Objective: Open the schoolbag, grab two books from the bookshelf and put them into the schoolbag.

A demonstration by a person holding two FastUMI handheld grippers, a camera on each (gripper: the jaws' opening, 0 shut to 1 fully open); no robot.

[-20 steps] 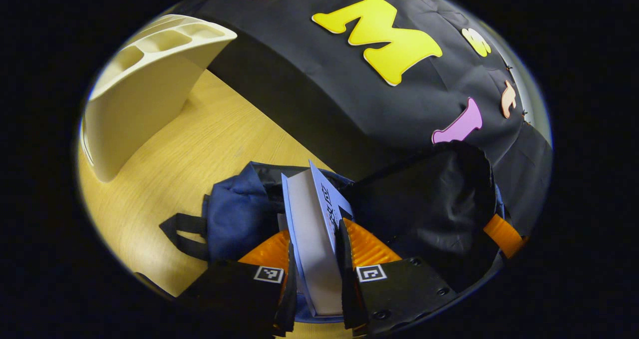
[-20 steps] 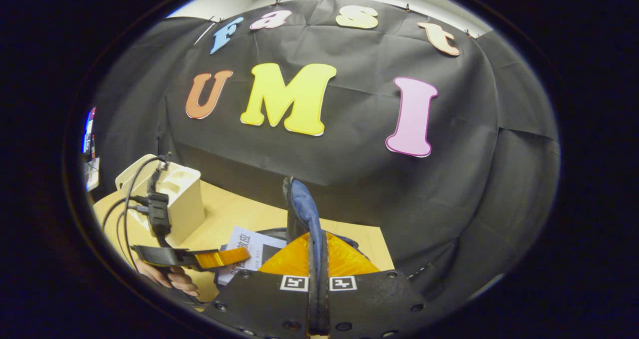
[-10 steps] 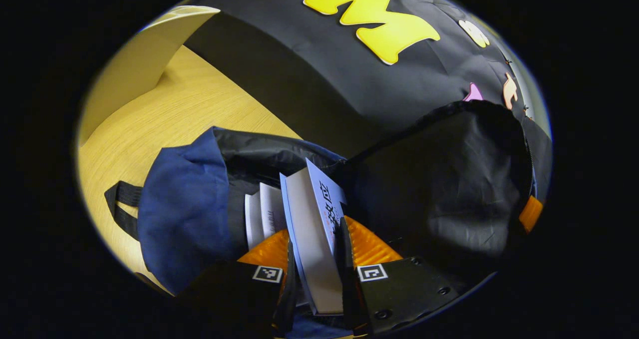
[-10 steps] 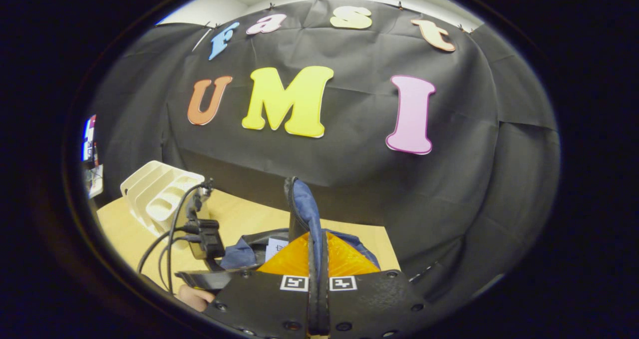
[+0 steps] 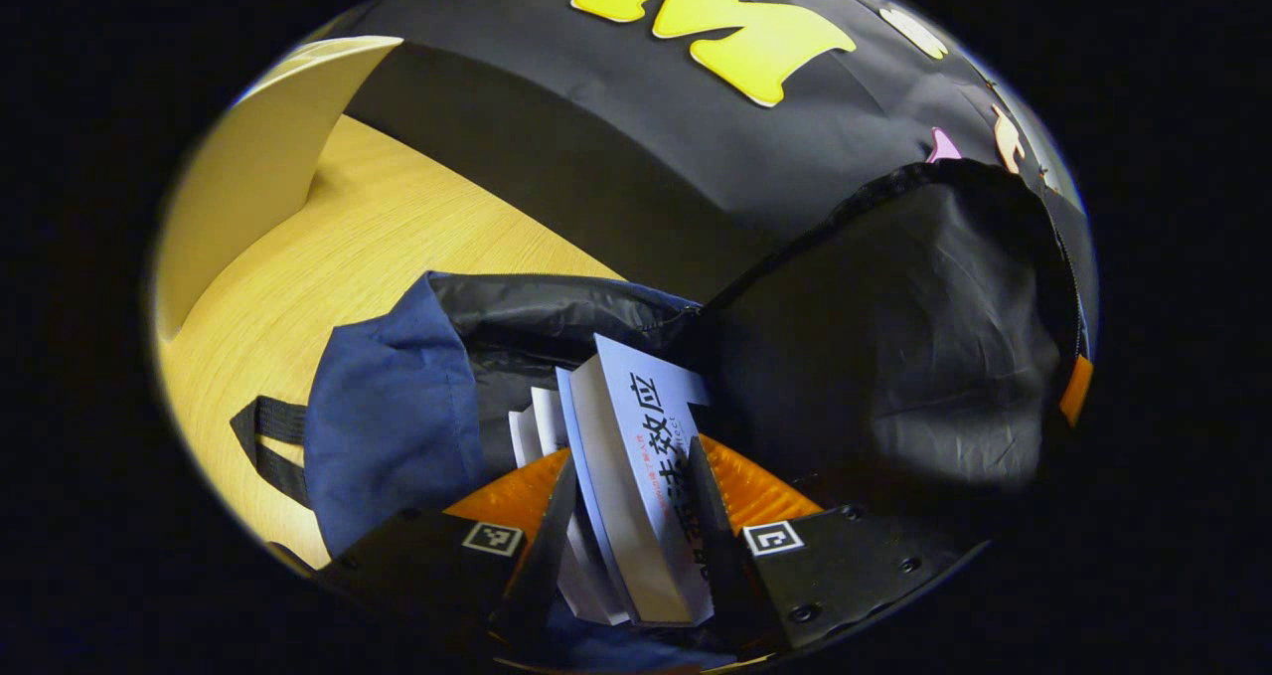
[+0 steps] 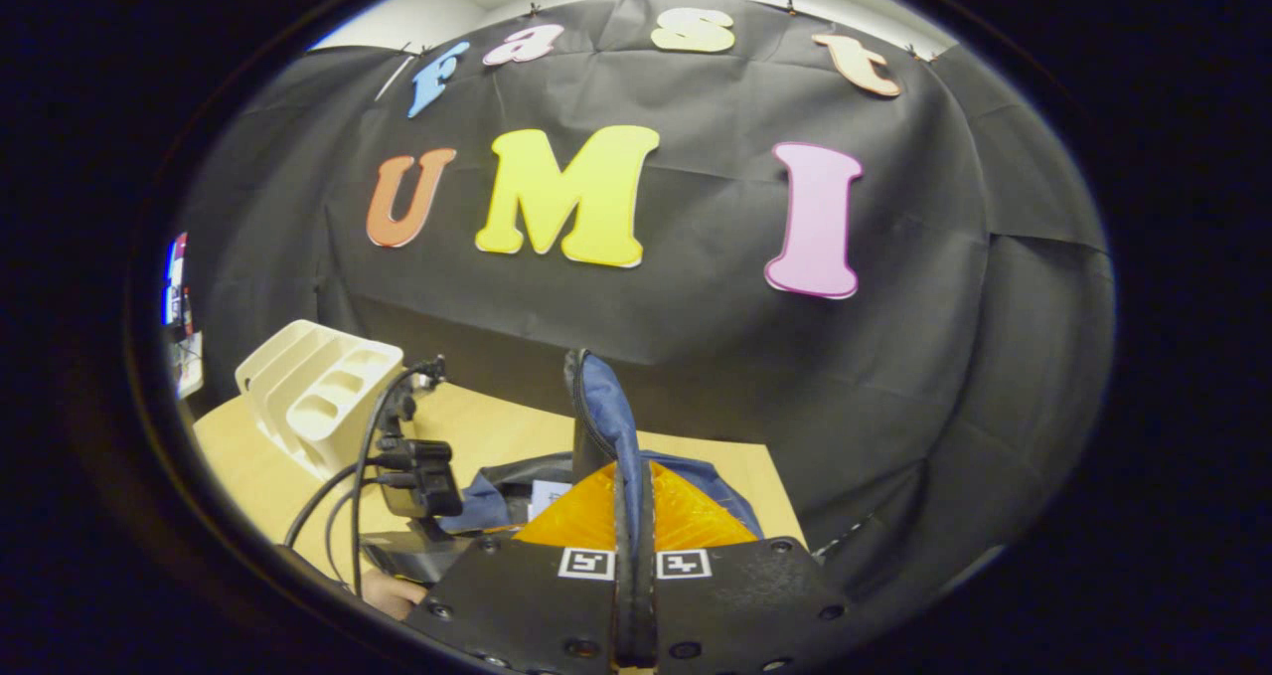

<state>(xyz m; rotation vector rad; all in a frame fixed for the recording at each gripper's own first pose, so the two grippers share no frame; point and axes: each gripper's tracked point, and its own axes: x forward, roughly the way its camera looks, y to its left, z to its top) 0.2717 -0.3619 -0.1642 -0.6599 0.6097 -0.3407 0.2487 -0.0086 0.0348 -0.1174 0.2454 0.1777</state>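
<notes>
Left gripper (image 5: 628, 516): fingers apart, the book (image 5: 636, 476) standing loose between them, apparently let go so it can drop. Book: inside the open schoolbag (image 5: 397, 407), beside another book (image 5: 542, 426) already in. Right gripper (image 6: 633, 546): clamped on the bag's flap (image 6: 601, 407), holding it up, seemingly to keep the mouth open. Table (image 5: 348, 257). Bookshelf (image 6: 313, 402): at the table's far end.

Right tongs (image 6: 632, 516) clamped on schoolbag flap (image 6: 599, 412), bookshelf (image 6: 316, 395) far left
</notes>
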